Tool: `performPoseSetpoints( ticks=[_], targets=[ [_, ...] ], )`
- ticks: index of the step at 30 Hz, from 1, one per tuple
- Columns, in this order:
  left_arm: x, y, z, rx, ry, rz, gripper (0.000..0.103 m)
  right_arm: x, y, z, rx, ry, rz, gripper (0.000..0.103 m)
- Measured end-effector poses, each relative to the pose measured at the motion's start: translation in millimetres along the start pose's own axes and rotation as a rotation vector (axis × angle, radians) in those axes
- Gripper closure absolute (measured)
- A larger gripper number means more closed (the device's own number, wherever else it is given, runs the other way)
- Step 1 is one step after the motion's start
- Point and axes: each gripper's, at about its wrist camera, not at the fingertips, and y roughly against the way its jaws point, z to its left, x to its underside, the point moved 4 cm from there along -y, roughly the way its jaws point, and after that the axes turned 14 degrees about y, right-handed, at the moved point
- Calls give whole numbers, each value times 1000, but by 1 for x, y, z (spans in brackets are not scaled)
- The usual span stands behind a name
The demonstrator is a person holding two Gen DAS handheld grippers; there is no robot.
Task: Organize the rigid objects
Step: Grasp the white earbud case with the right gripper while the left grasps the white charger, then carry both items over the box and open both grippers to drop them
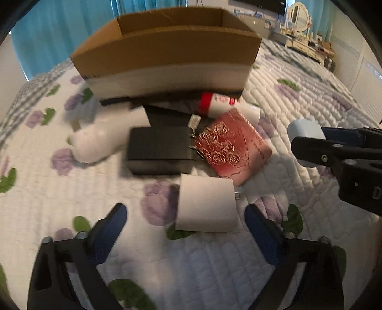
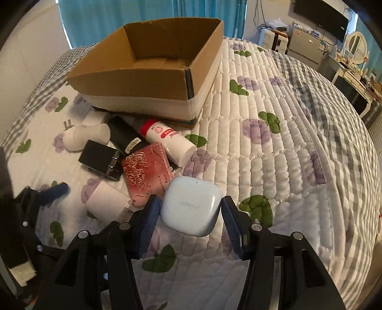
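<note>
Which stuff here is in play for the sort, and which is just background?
In play: earbud case in right gripper; cardboard box; white charger ahead of open left gripper; black adapter; red box; red-capped bottle.
Background: quilt; curtains; TV; dresser.

White quilted bedspread with purple flowers and green leaves point(image 2: 274, 152); teal curtains point(image 2: 100, 19); wall-mounted black television point(image 2: 320, 16); cream dressing table with oval mirror point(image 1: 298, 16).

left wrist: low, near white charger point(image 1: 206, 205) | right wrist: higher, rightward | shared: cardboard box point(image 2: 152, 78)
</note>
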Motion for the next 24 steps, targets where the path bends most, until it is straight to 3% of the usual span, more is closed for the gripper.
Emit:
performPoseSetpoints(
  ticks=[1,4,7,13,24],
  targets=[
    [0,-4,-1,4,3,14,23,1,-2,0,-3,-5,-4,50],
    [0,-12,-3,4,1,27,29,1,-2,-1,-14,-7,-8,50],
    [0,-8,-10,57,-25,24,51,2,1,-1,-15,-9,-16,50],
    [-4,11,-7,75,-38,-3,51,0,15,-1,1,-14,-57,50],
    [-62,116,21,91,-7,-207,51,-27,82,17,56,28,-183,50]
  ],
)
